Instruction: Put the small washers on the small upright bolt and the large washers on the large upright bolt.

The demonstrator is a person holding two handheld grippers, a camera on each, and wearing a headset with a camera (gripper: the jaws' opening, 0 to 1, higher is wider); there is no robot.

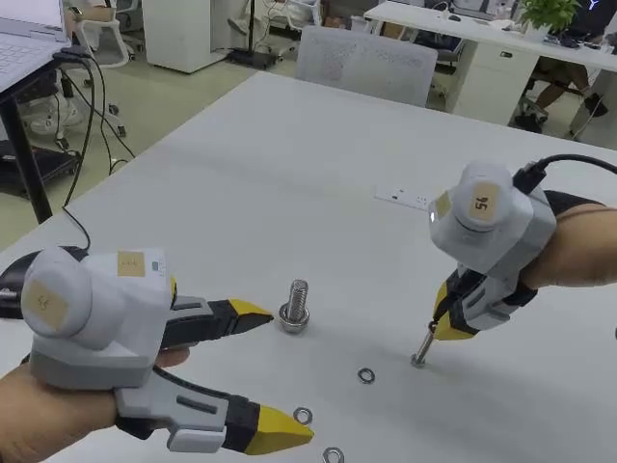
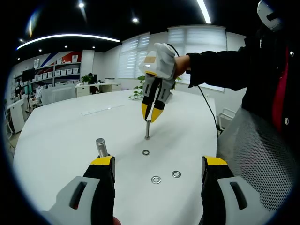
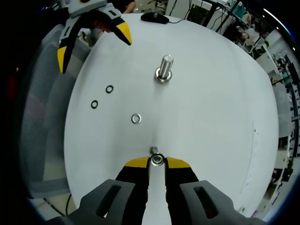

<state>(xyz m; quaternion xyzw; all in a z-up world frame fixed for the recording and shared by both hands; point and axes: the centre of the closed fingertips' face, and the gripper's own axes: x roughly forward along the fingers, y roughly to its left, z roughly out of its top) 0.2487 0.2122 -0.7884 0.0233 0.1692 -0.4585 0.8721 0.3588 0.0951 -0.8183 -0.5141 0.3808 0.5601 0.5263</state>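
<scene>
The large upright bolt (image 1: 295, 305) stands mid-table between my grippers. My left gripper (image 1: 267, 371) is open and holds nothing; its jaws point across the table, with the large bolt (image 2: 101, 146) just beyond one tip. Three loose washers (image 1: 366, 375) (image 1: 303, 416) (image 1: 333, 453) lie on the table near it. My right gripper (image 1: 449, 325) points down over the thin small upright bolt (image 1: 421, 348). In the right gripper view its jaws (image 3: 157, 163) are shut on a small washer (image 3: 157, 160), right at the top of the small bolt (image 3: 153, 151).
The white table (image 1: 318, 183) spreads wide beyond the bolts, with a paper label (image 1: 403, 198) lying on it. A dark computer mouse (image 3: 153, 17) lies near the left edge. Chairs and desks stand farther off.
</scene>
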